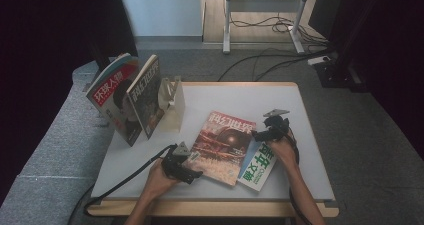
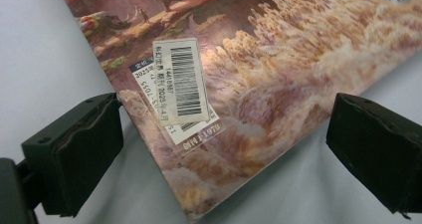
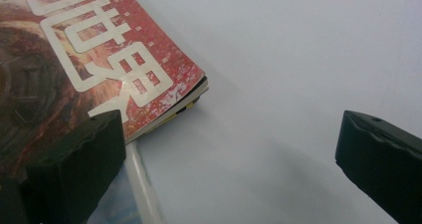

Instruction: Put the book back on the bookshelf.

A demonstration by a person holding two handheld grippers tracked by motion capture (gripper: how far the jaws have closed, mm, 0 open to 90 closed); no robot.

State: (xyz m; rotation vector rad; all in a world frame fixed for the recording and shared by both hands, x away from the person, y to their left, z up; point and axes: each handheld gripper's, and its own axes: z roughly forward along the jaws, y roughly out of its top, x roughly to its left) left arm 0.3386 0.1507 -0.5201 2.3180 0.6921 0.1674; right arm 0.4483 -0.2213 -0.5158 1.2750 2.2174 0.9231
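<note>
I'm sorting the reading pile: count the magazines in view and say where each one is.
4. Two stand against the metal bookend at the table's far left: a red-and-white one and a dark one. The red magazine lies mid-table, overlapping a green-and-white one. More could be hidden underneath.

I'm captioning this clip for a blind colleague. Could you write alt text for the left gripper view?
A magazine with a reddish illustrated cover lies on a pale table, its corner pointing between the two black jaws of the open left claw. A white barcode sticker sits near that corner.
</note>
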